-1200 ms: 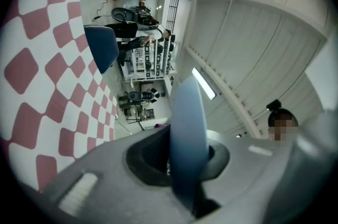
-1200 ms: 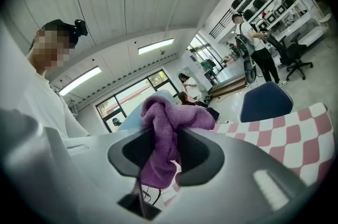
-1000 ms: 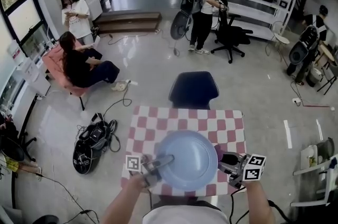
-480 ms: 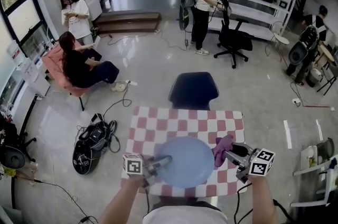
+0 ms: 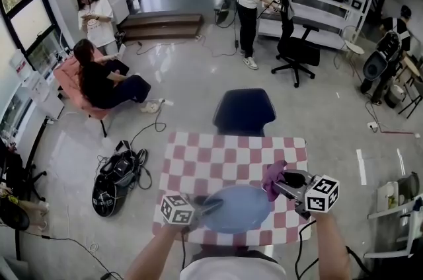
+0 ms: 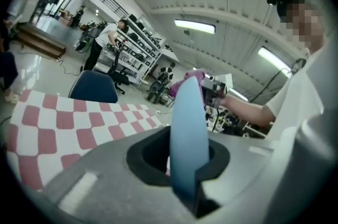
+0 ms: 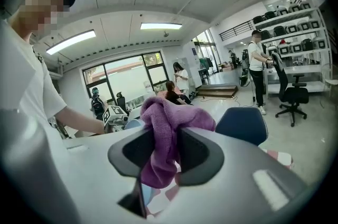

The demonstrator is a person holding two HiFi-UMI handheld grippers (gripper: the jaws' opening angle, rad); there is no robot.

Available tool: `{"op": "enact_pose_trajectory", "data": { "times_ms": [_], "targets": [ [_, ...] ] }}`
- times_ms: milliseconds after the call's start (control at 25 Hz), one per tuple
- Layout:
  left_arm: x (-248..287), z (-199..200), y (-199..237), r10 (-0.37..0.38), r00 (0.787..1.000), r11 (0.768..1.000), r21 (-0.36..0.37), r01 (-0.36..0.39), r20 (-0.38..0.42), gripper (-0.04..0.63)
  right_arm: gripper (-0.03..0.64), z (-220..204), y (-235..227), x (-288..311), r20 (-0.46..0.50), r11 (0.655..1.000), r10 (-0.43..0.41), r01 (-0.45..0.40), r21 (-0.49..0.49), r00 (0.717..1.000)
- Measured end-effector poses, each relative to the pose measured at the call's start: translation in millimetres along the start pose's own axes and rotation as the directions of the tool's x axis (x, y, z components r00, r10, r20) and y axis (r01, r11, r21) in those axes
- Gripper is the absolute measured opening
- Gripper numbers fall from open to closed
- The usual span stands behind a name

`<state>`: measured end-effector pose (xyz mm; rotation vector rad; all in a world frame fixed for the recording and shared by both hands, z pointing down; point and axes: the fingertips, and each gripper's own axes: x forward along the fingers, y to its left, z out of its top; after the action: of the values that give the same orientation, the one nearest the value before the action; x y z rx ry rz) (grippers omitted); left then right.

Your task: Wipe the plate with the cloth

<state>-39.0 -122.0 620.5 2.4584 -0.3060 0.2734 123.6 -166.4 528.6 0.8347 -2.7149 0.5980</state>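
Two items are in hand. My left hand-held gripper [image 5: 210,205] is clamped on the left rim of the plate [image 5: 236,209]. Its own view shows the blue rim edge-on, wedged between the jaws. My right hand-held gripper [image 5: 276,184] is clenched on the cloth [image 5: 272,174], a purple wad w/ its bulk above the jaw gap and a tail hanging below.

Location: the plate is held over the near edge of the checkered bench [image 5: 198,156], right in front of me, and appears lifted. The cloth sits just beside its right rim. Contact btwn the two cannot be confirmed.

Handling (my judgement): the plate looks rigid and smooth, so prob. slippery at the rim. A one-edge grip gives it leverage vs. my jaws, and wiping pressure could twist it. Best hold is deep on the rim, opposite the wiped side. If ceramic, a drop means breakage. The cloth is soft, limp and light; hold it at the bunched middle so a pad sticks out.

Orientation: the plate is round, so no true long axis. In the head view it reads as a flattened oval, widest left-right btwn the grippers, i.e. tipped. Which way it tips is unclear. The cloth's length runs top to bottom through the jaw gap.
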Motion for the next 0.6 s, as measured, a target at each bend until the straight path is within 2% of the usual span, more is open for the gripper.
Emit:
{"op": "enact_pose_trajectory", "data": {
  "times_ms": [200, 360, 480, 600],
  "targets": [
    [7.5, -0.5, -9.7, 0.004, 0.997, 0.994, 0.107, 0.004, -0.073, 0.043, 0.129, -9.2, 4.0, 12.7, -0.096, 0.997, 0.07, -0.072, -0.012, 0.993],
    [17.5, -1.9, -16.7, 0.033, 0.988, 0.969, 0.248, 0.006, -0.154, 0.043, 0.129, -19.7, 13.1, 25.5, -0.176, 0.99, 0.131, -0.138, -0.028, 0.976],
    [26.0, -3.4, -19.9, 0.08, 0.975, 0.926, 0.378, 0.004, -0.205, 0.043, 0.129, -26.6, 23.4, 36.3, -0.248, 0.979, 0.181, -0.198, -0.046, 0.952],
    [34.7, -0.7, -28.3, 0.12, 0.964, 0.863, 0.504, 0.018, -0.239, 0.043, 0.129, -31.7, 35.9, 46.5, -0.305, 0.964, 0.233, -0.261, -0.054, 0.923]
  ]
}}
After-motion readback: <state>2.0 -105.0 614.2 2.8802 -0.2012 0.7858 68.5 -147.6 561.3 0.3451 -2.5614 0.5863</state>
